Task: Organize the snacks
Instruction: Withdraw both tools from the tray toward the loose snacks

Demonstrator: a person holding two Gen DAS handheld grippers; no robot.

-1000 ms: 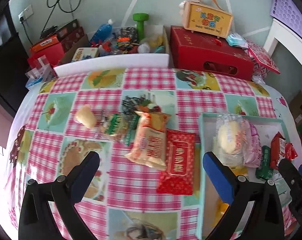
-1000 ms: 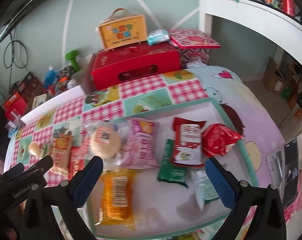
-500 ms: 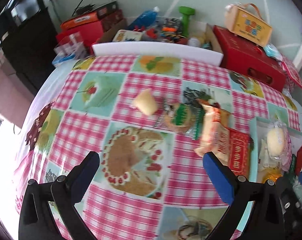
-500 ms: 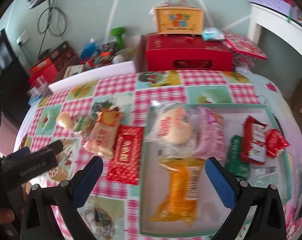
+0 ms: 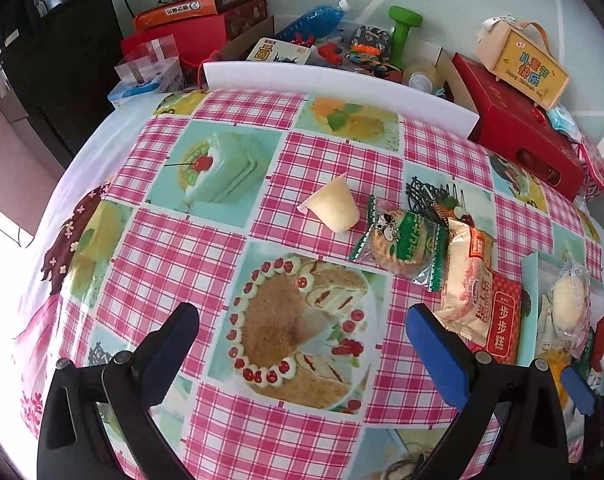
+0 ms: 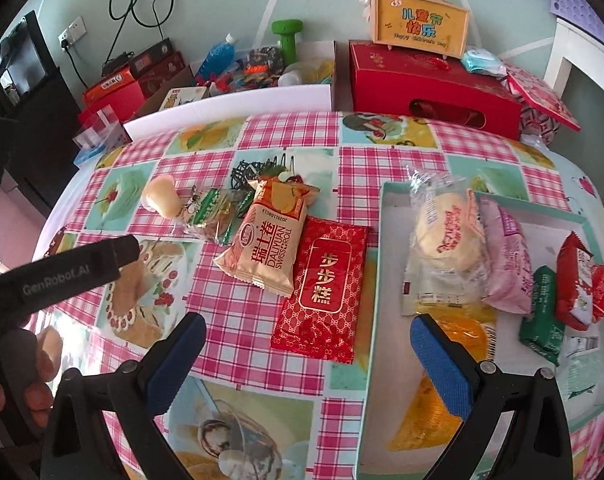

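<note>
Both tongs, left tongs [image 5: 300, 338] and right tongs [image 6: 307, 352], are wide open and hold nothing, so next grab the red pack [image 6: 321, 286] lying on the table beside the tray [image 6: 375, 264].

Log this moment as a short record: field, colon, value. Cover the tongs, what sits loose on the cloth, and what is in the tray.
left tongs: open, empty, above the cake print
right tongs: open, empty, near the red packet
loose on tablecloth: jelly cup, green cookie pack, Swiss roll pack, red packet
tray: bun in clear wrap, pink pack, orange pack, green pack, red packs
</note>
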